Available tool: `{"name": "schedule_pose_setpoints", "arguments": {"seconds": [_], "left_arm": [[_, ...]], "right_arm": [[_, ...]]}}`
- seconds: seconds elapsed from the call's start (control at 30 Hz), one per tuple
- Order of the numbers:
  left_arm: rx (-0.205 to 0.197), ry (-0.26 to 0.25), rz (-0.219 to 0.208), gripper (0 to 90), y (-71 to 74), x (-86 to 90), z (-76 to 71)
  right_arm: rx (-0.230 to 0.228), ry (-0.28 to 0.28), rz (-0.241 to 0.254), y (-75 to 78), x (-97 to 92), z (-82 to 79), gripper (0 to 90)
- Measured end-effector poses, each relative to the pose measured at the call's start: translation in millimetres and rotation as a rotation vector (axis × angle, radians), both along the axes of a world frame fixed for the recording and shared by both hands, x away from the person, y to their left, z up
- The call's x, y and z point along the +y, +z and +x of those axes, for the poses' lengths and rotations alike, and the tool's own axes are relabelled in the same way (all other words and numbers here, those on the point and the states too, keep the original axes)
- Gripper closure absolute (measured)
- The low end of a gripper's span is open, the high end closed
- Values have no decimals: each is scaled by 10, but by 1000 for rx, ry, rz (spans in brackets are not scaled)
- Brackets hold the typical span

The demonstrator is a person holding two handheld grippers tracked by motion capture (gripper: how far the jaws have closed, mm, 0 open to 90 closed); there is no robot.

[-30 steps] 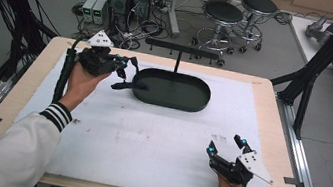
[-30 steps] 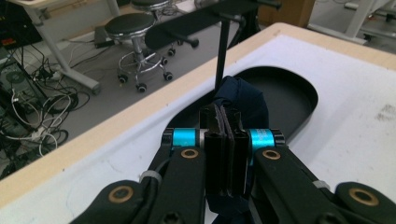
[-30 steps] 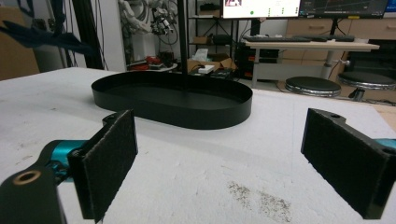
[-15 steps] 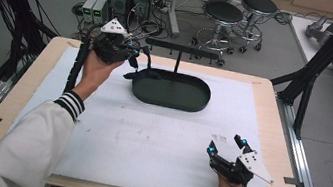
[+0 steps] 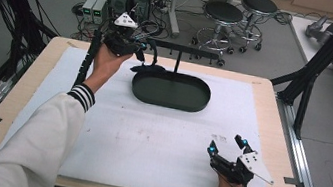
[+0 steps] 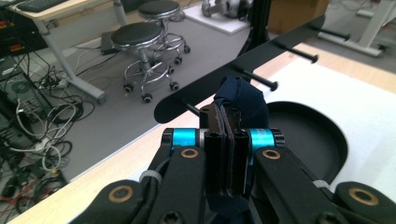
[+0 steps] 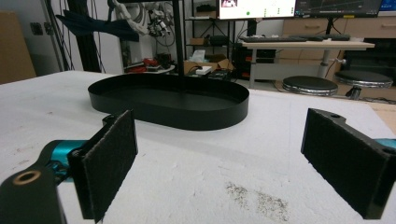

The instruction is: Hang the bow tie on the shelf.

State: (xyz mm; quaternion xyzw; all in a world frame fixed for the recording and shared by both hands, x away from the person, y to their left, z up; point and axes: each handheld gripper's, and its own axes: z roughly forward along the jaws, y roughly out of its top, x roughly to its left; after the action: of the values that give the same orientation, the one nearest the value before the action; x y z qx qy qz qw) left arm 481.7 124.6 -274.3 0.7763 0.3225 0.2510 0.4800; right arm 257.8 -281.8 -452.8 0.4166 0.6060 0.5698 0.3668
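Tool in your left hand is clamped tight on a dark blue cloth, held up at the far left end of the rack, just above the tray. To hang it well, I'd line the cloth's loop or fold up with the nearest peg first, then slide it on fully before letting go. Your right tool rests wide open and empty on the near right of the tabletop; bring it over only if the cloth needs steadying.
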Motion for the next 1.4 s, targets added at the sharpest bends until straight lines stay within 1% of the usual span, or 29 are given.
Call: {"name": "schedule_pose_setpoints", "arguments": {"seconds": [0.03, 0.07, 0.13, 0.2, 0.37, 0.4, 0.53, 0.6, 0.73, 0.8, 0.9, 1.03, 1.1, 1.2, 1.4], "left_arm": [[-7, 3, -3, 882, 7, -10, 11], [-7, 3, -3, 882, 7, -10, 11], [-9, 7, -16, 882, 14, -31, 35], [-12, 13, -6, 882, 12, -53, 63], [-18, 32, -19, 882, -15, -75, 135], [-8, 40, -18, 882, -45, -64, 163], [-2, 52, -10, 882, -81, -49, 200], [3, 58, -17, 882, -98, -38, 218], [6, 59, 1, 882, -134, -38, 240], [12, 65, -3, 882, -154, -26, 258], [18, 66, -11, 882, -182, -14, 262], [25, 72, -8, 882, -225, -4, 269], [34, 71, -21, 881, -254, 6, 270], [38, 67, -35, 879, -277, 8, 263], [41, 62, -41, 855, -310, 35, 249]], "right_arm": [[4, -2, 4, 0, 2, -4, 97], [-2, -5, 3, -1, -1, -2, 97], [-3, -6, 4, -1, -3, -2, 97], [-4, -5, 3, -1, -3, -2, 97], [-4, -5, 2, -1, -4, -2, 97], [-2, -4, 2, 0, -5, -2, 98], [-3, -1, 4, -1, -7, 0, 97], [-2, -1, 4, -1, -8, 0, 97], [-2, -1, 4, -1, -8, 0, 98], [-2, 0, 4, -1, -8, 0, 97], [-2, 0, 4, -1, -8, 0, 97], [0, 0, 4, 0, -9, 0, 97], [-2, -1, 2, -1, -8, 0, 97], [-2, -1, 2, -1, -7, 0, 97], [-3, -1, 3, -1, -7, -1, 97]]}}
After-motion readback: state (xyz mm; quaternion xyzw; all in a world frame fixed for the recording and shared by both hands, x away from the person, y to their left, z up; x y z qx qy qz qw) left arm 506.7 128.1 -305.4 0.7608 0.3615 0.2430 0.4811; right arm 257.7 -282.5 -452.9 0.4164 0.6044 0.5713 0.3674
